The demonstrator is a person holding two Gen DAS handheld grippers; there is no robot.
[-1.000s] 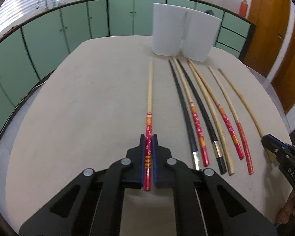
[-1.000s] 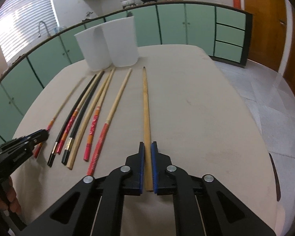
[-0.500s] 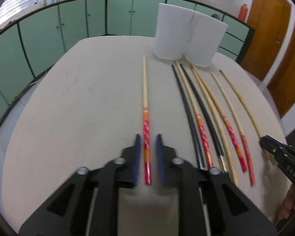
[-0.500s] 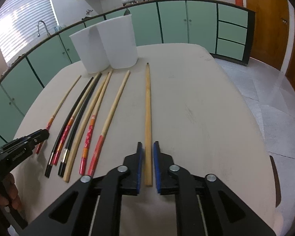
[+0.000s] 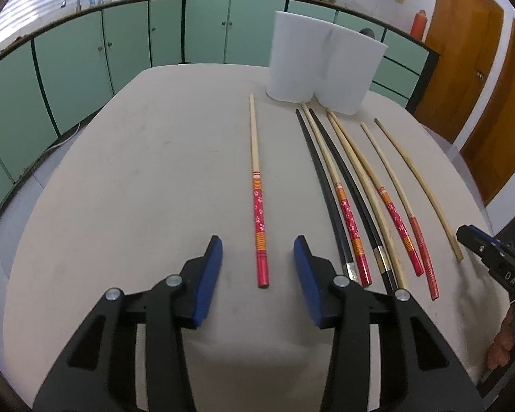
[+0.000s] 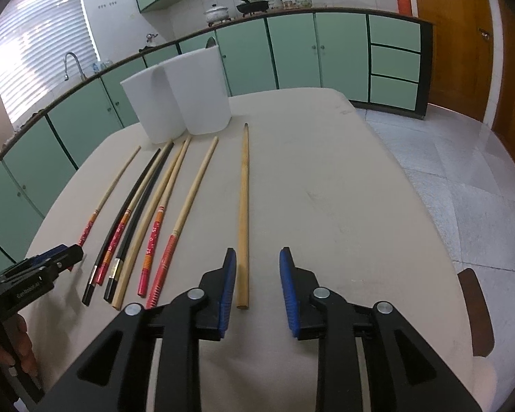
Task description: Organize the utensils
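Observation:
A red-handled chopstick (image 5: pixel 259 213) lies flat on the beige table, its near end between the open jaws of my left gripper (image 5: pixel 257 252), touching neither pad. A plain wooden chopstick (image 6: pixel 243 213) lies flat, its near end between the open jaws of my right gripper (image 6: pixel 257 264), close to the left pad. Several more chopsticks, black, plain and red-handled (image 5: pixel 364 199), lie in a row between the two; they also show in the right wrist view (image 6: pixel 144 219). Two white cups (image 5: pixel 322 65) stand at the far end, also in the right wrist view (image 6: pixel 178 99).
The table (image 5: pixel 137 189) is rounded, with green kitchen cabinets (image 5: pixel 86 55) around it. A tiled floor (image 6: pixel 463 178) lies past its right edge. My right gripper shows at the right edge of the left wrist view (image 5: pixel 491 257); my left gripper shows at the left of the right wrist view (image 6: pixel 34 274).
Both grippers have opened and let go of their chopsticks, which now lie flat on the table. Both grippers have drawn back slightly.

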